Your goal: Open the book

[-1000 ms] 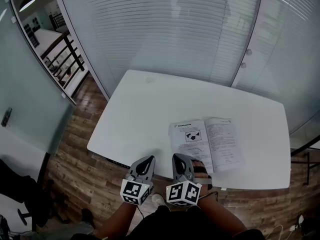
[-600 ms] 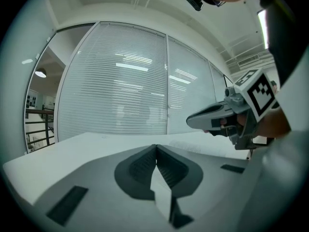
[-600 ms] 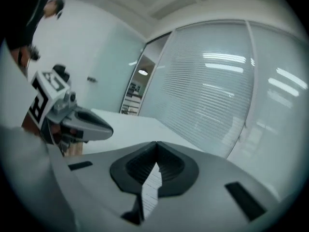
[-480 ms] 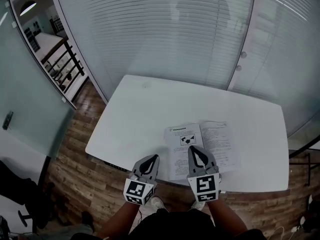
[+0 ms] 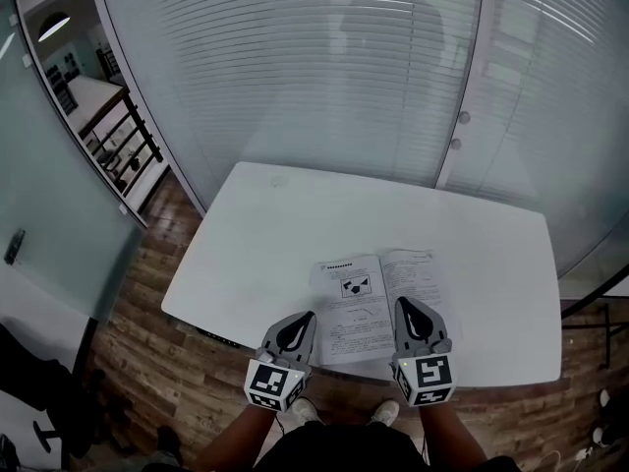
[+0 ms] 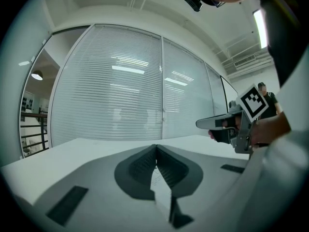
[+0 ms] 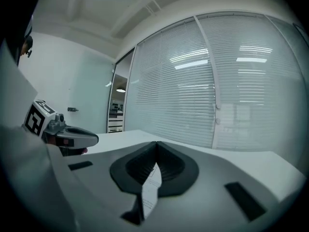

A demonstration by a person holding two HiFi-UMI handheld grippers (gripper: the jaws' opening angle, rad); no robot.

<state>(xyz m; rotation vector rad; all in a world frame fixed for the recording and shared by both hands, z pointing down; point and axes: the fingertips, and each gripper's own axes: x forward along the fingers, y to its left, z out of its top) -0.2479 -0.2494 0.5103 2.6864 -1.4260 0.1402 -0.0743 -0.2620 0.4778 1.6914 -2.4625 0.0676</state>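
Jaws on both tools were fully together and held nothing. Nearest the person, the left gripper hovered at the near edge of the table, just beside the near left corner of the book. The right gripper hung over the near part of the right-hand page; whether it touched the paper could not be told. In each gripper view a narrow strip of printed paper showed through the slit under the closed tips. I judged this to be the page lying beyond rather than a pinched sheet, since in the head view every leaf lay flat. Just beyond the two tips, the book lay open on the white table with two printed pages face up, the left one bearing a small figure. That flat spread suggested the opening was done, and the tools probably flanked it closed because nothing was left to grip. Farther off, the tabletop ran to its far edge, and behind it stood a glass wall with closed blinds.
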